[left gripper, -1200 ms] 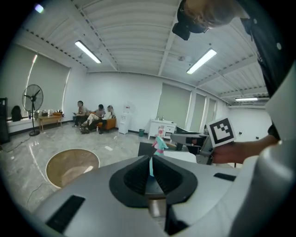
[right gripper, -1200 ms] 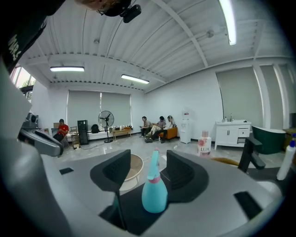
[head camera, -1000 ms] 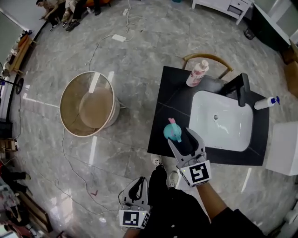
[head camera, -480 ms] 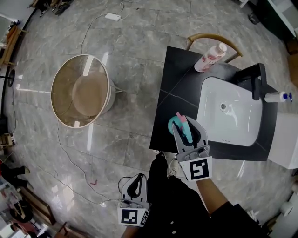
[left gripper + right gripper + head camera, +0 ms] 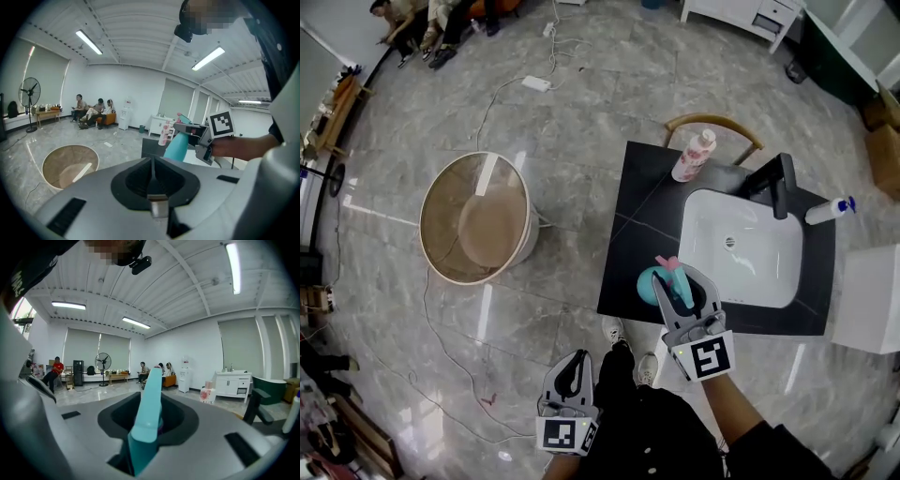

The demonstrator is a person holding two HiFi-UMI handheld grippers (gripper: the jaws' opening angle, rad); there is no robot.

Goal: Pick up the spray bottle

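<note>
right gripper [image 5: 680, 298] jaws closing on spray bottle [image 5: 650, 284] top; firm up squeeze, hold bottle upright, lift straight off counter [image 5: 636, 234]. left gripper [image 5: 572, 375] jaws together, empty.

floor [image 5: 581, 112]: grey marble tiles | counter [image 5: 637, 244]: black, white sink [image 5: 750, 272] inset | ceiling [image 5: 136, 28]: strip lights [image 5: 89, 42] | fan [image 5: 29, 91]: standing

Room bright, evenly lit. Ceiling strip lights [image 5: 88, 41] glowing overhead; in right gripper view, long tube [image 5: 232, 267] blown out white. Polished floor [image 5: 581, 131] throwing back pale glare streaks. Shadows soft, faint. Heavy fisheye bend at every edge, corners gone black. Spray bottle [image 5: 146, 423] close to lens, soft-focus; far room sharper.
</note>
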